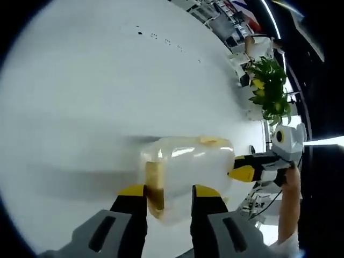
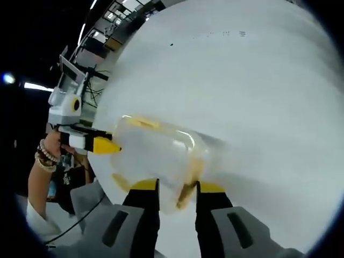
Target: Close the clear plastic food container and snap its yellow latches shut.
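Observation:
The clear plastic container (image 1: 188, 161) lies blurred over the white table (image 1: 80, 80). One end of it, with a yellow latch (image 1: 153, 188), sits between the jaws of my left gripper (image 1: 169, 193), which closes on it. My right gripper (image 1: 252, 173) comes in from the right, its yellow tip against the container's far end. In the right gripper view the container (image 2: 156, 153) runs leftward, and my right gripper (image 2: 177, 189) grips its near end beside a yellow latch (image 2: 189, 180). There my left gripper (image 2: 88, 142) touches the container's left end.
The white table (image 2: 258, 80) spreads wide beyond the container. A green potted plant (image 1: 271, 88) stands past its far edge, near office clutter. A person's hand with a beaded bracelet (image 2: 45, 156) holds the left gripper.

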